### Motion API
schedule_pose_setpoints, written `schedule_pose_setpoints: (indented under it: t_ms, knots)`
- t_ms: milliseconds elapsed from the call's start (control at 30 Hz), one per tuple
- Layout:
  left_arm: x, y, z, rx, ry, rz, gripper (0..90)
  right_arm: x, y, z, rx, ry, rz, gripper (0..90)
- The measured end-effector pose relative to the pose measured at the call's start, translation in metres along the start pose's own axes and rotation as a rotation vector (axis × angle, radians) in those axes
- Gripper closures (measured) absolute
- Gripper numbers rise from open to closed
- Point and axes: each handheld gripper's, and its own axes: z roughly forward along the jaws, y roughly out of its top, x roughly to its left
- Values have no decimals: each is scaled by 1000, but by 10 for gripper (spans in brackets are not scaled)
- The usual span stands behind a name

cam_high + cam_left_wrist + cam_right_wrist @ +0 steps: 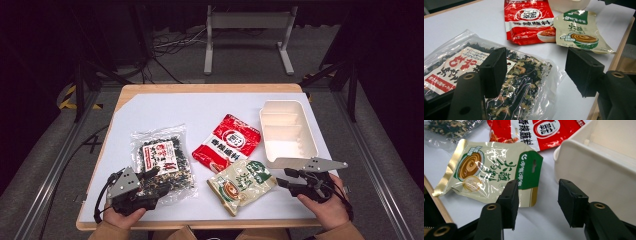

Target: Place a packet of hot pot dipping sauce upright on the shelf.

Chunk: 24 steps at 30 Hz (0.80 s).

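At the near right edge — our right gripper (537, 202), jaws apart, empty | green sauce pouch (491, 172) just ahead-left, its long axis crosswise | we're nearer than left gripper (142, 192)

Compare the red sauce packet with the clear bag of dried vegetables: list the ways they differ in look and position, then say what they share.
1. The red sauce packet is opaque, printed red and white; the clear bag of dried vegetables is see-through, showing dark and pale flakes.
2. The red sauce packet looks smaller than the clear bag.
3. The clear bag lies under the left tongs; the red sauce packet lies farther off, mid-table.
Both lie flat on the white table, sealed, with red-lettered labels.
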Motion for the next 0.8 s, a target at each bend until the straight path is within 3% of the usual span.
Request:
schedule_pose_setpoints:
  t_ms: [433,800]
  knots:
    - [1,-1,3,18,3,-5,341,-5,-5,21,60,49,32,481]
    - [-1,-1,8,39,-2,-5,336,-5,-7,40,106,77,28,464]
